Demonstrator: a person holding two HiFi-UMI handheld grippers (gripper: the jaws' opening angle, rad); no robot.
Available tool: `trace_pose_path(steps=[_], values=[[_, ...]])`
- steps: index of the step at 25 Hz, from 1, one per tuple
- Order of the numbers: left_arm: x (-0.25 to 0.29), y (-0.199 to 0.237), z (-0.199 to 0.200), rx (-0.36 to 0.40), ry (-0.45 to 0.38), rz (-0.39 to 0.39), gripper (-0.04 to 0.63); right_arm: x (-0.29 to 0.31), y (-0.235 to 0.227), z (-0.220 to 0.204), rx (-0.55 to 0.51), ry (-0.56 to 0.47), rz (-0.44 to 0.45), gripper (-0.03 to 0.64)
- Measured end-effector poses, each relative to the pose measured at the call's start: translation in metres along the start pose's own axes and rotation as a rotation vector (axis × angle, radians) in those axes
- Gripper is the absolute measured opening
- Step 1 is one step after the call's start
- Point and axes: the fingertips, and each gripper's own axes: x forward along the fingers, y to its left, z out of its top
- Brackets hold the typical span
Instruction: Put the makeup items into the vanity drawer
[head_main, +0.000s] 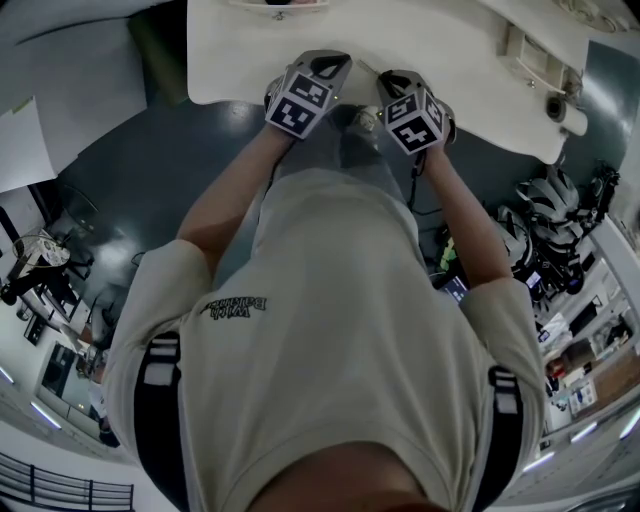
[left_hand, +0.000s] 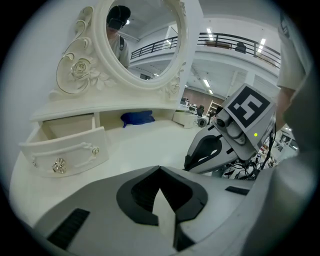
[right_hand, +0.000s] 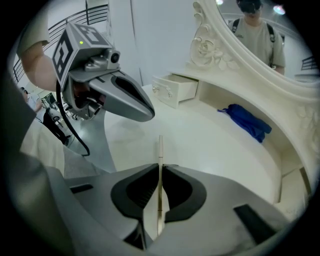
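Note:
My right gripper (right_hand: 160, 167) is shut on a thin white makeup pencil (right_hand: 160, 147), which pokes out ahead of the jaws above the white vanity top (right_hand: 210, 145). The left gripper (left_hand: 160, 169) is shut with nothing in it and hangs close beside the right one, over the table's near edge. In the left gripper view the small vanity drawer (left_hand: 65, 150) stands pulled open at the left; in the right gripper view the drawer (right_hand: 177, 90) is far behind the left gripper (right_hand: 145, 112). In the head view both grippers, left (head_main: 335, 62) and right (head_main: 385, 80), sit side by side at the table's front.
A blue cloth pouch (left_hand: 137, 118) lies in the shelf recess under the oval mirror (left_hand: 145, 40). The ornate mirror frame (right_hand: 210, 47) rises at the back. Small items (left_hand: 200, 121) stand at the table's far right. The person's body fills the space before the vanity table (head_main: 440, 40).

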Motion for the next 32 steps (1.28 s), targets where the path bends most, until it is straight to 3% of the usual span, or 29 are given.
trace_pose_path(steps=[13,23,32], values=[[-0.049,0.008,0.089,0.042,-0.176,0.082,0.014,-0.087,-0.046,0.078,0.029,-0.246,-0.119,0.032],[-0.137,0.001,0.192,0.101,-0.389,0.154,0.014,-0.224,-0.062,0.166,0.034,-0.57,-0.218,0.032],[-0.218,-0.037,0.269,0.18,-0.6,0.163,0.014,-0.35,-0.042,0.206,0.012,-0.856,-0.26,0.032]])
